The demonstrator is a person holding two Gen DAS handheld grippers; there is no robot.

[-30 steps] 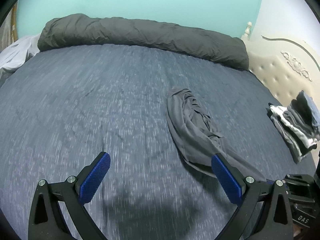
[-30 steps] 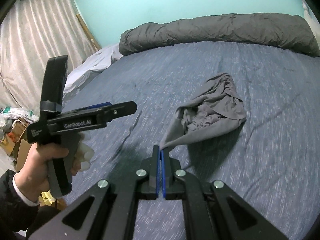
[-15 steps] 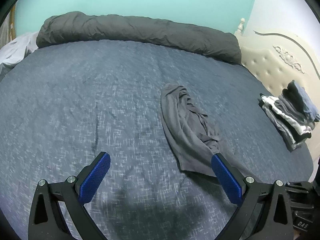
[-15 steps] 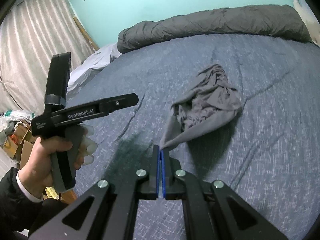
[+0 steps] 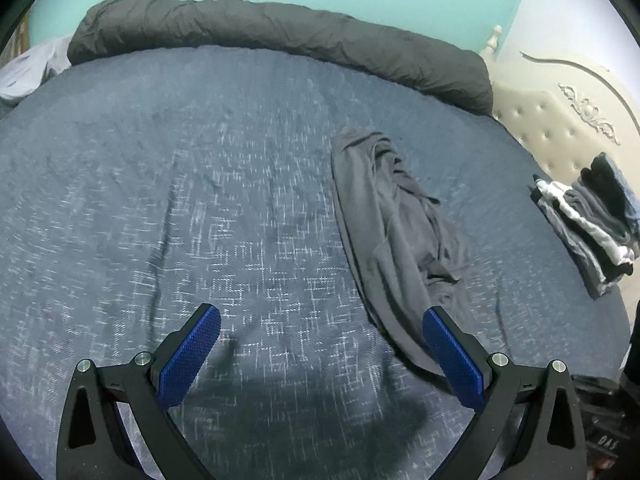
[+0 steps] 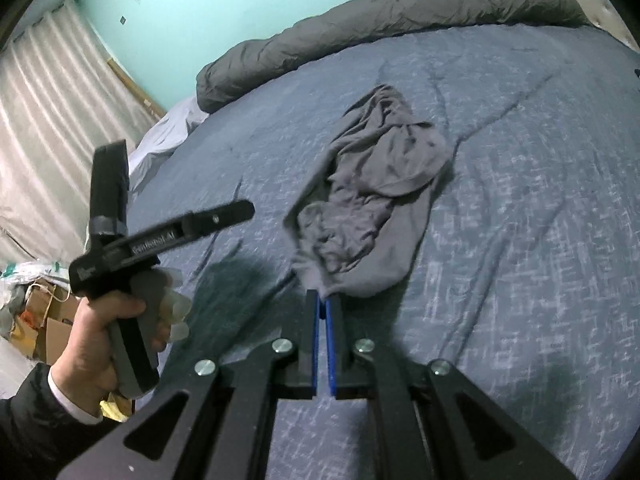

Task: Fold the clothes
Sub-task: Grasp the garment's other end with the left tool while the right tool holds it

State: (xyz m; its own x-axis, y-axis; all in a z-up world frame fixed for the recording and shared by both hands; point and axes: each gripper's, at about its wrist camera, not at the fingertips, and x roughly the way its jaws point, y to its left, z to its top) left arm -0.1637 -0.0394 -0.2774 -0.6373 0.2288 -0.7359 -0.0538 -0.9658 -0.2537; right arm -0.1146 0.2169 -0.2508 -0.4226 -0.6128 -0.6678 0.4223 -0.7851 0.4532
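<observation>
On the bed (image 5: 200,184) a crumpled grey garment (image 6: 372,200) lies mid-mattress, nearer the right side. The right tongs (image 6: 323,300) pinch its near corner; the left tongs (image 5: 320,332) gape empty beside it. Spreading comes next: the left needs another corner.

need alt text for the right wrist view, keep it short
The right claw pinches a corner of a crumpled grey cotton garment lying on a dark blue woven bedspread. At left, a hand holds the black left claw tool, with a rolled grey duvet behind.
</observation>
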